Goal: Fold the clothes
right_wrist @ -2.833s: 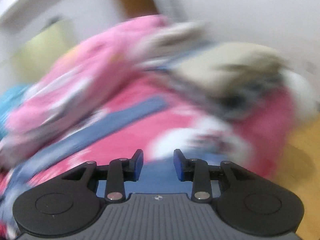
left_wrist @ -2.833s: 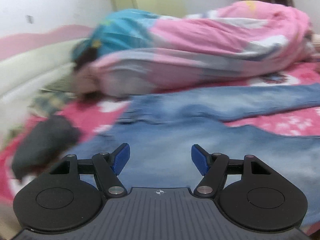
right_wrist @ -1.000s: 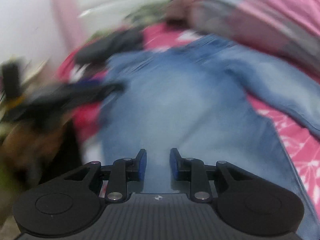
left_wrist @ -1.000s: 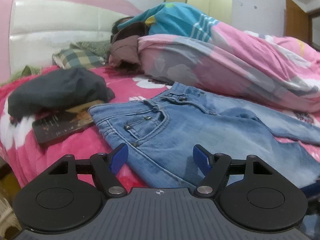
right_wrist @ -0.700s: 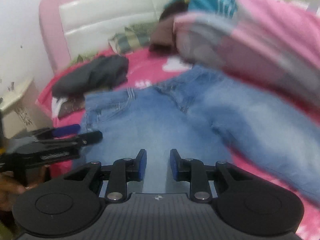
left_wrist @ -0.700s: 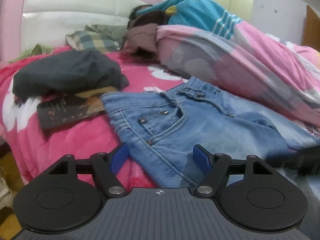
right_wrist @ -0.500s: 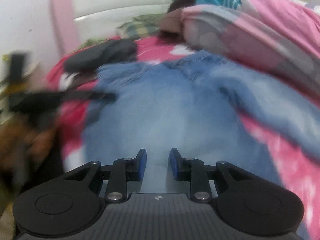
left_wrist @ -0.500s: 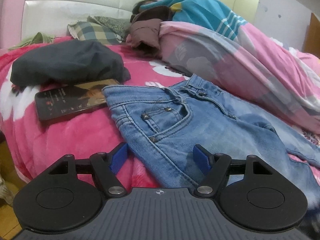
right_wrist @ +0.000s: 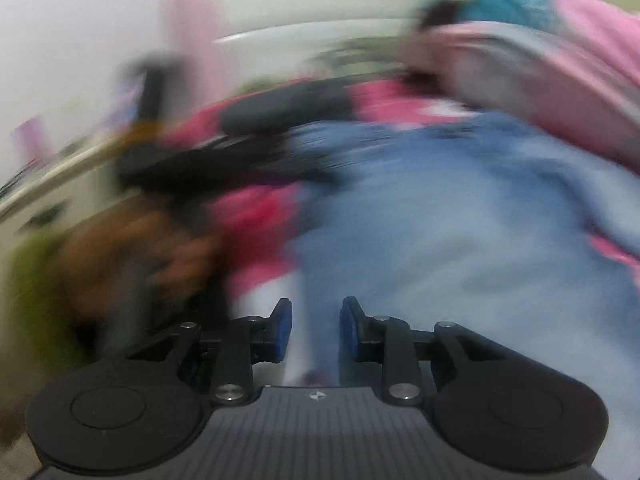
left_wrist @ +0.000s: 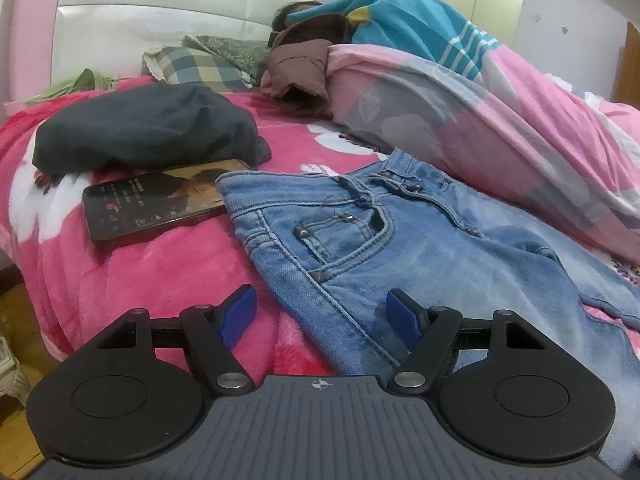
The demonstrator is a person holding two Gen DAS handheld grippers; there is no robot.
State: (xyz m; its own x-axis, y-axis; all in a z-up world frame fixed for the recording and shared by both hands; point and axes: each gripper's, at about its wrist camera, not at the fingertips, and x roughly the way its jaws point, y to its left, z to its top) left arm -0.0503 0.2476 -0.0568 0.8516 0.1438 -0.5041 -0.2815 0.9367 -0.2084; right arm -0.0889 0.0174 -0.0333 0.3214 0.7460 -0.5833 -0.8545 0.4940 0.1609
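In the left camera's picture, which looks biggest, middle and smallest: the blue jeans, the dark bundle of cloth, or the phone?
1. Jeans, nearest the camera, which inflates them.
2. Dark bundle of cloth.
3. Phone.

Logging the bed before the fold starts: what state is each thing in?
jeans: unfolded, flat, front up
phone: screen lit, beside waistband
dark garment: bunched
left gripper: open, empty
right gripper: jaws just opening, nothing between
quilt: heaped

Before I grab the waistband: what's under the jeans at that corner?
The jeans lie on the pink blanket; their corner overlaps the phone edge. Anything beneath the denim is hidden.
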